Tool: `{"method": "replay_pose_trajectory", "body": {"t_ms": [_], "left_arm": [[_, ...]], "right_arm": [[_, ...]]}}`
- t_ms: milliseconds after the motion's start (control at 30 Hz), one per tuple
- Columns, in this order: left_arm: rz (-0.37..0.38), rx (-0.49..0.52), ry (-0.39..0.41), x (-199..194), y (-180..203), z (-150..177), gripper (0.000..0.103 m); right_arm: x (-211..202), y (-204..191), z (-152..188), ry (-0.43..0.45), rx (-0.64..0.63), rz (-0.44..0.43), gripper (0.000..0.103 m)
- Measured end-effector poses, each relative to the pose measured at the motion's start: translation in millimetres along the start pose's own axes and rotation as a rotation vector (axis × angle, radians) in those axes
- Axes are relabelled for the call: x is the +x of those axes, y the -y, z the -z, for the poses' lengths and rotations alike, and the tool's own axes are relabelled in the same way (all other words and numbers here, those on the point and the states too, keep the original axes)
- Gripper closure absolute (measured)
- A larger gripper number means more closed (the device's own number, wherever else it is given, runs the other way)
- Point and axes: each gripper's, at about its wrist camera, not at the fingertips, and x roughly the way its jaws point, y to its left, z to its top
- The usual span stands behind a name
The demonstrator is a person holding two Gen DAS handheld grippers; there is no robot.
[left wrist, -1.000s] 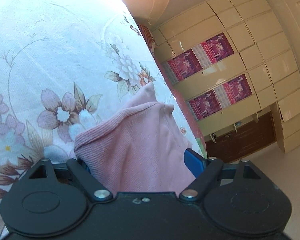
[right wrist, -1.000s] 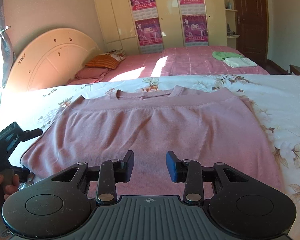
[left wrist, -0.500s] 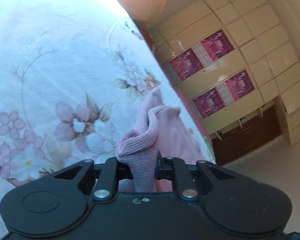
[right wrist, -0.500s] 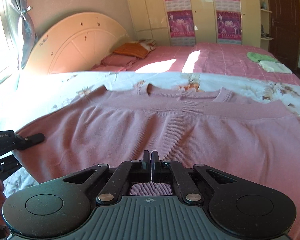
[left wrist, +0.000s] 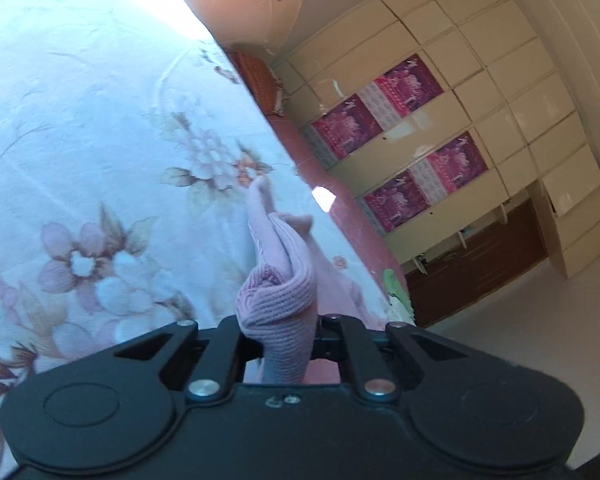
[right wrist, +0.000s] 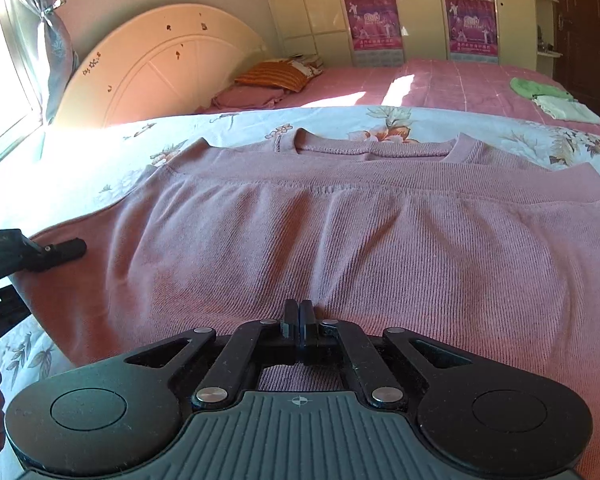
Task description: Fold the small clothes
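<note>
A pink knit sweater lies on the floral bedspread, its lower half folded up toward the collar. My right gripper is shut on the near folded edge at its middle. My left gripper is shut on a bunched corner of the sweater, and its fingers are hidden behind the cloth. In the right wrist view the left gripper holds the sweater's left corner.
The pink bed beyond carries an orange pillow and folded green and white clothes. A white headboard stands at the left. Cream wardrobes with pink posters line the back wall.
Both grippers closed on the sweater: the right on the near edge, the left on the left corner. The cloth in the left gripper went from flat to bunched and lifted.
</note>
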Motion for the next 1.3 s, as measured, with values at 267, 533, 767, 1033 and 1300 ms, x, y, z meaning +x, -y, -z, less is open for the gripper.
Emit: {"method": "replay_pose_trajectory", "body": {"t_ms": [267,533,767,1033,1300], "left_arm": [[0.154,0.311,-0.121,21.6,136.9,48.0,0.095],[0.183,0.476,-0.420,97.4,201.0,199.5,0.094],[0.226,0.537,-0.486,77.1,222.0,228.2,0.029],[-0.006,0.501,-0.273,75.1,173.8,127.3,0.031],[-0.077,0.416,-0.358,97.0,116.8,110.6,0.027]], "right_arm": [[-77.2,82.6,-1.0,0.120,0.272,0.015,0.103],[-183.0,195.1,21.0,0.189,0.456,0.106,0.103],[-213.7,219.7,31.3,0.201,0.533,0.068,0.047],[-175.5,184.4,2.9,0.168,0.425,-0.076,0.054],[-112.5,175.8,-5.6,0.004,0.357,-0.052,0.060]]}}
